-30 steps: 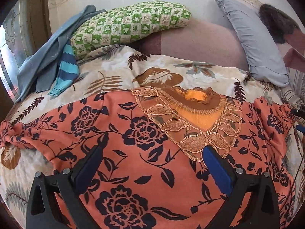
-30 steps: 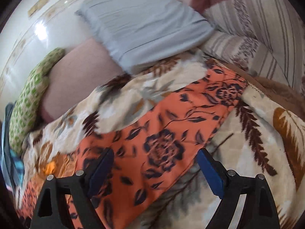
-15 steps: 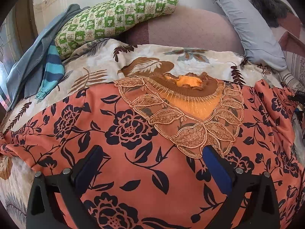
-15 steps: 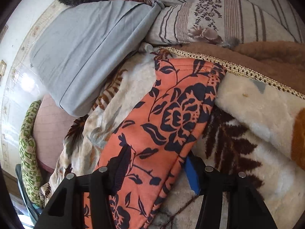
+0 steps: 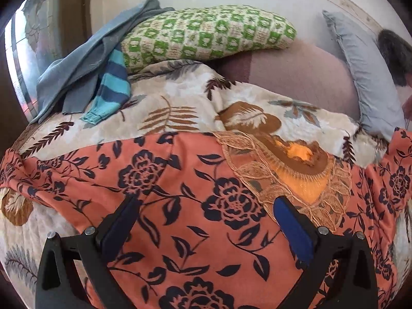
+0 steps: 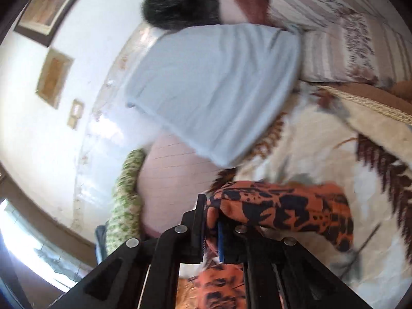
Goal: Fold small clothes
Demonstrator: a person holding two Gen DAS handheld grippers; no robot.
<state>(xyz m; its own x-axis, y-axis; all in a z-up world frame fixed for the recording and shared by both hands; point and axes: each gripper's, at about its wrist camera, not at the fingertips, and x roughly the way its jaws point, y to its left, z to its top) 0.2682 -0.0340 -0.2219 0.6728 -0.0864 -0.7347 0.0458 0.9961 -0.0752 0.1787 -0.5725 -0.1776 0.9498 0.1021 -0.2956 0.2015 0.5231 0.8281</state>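
With the right gripper (image 6: 211, 228) clamped on the orange floral garment's (image 5: 206, 206) right sleeve (image 6: 280, 206) and the left gripper (image 5: 203, 206) wide open above its chest, the sleeve wants carrying left across the lace neckline (image 5: 291, 180), cloth kept taut and flat.

Each hand-held gripper, left (image 5: 203, 212) and right (image 6: 211, 221), has a black angular frame with triangular cut-outs, silver round screws and blue pads (image 5: 293, 228) on its fingers

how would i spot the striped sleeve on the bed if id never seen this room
Start at the green checked pillow against the wall at the head of the bed. Just left of it a plain grey-blue garment is heaped on the leaf-print blanket. The striped sleeve pokes out from under that garment: turquoise and navy bands with a gathered cuff, the only striped cloth there.
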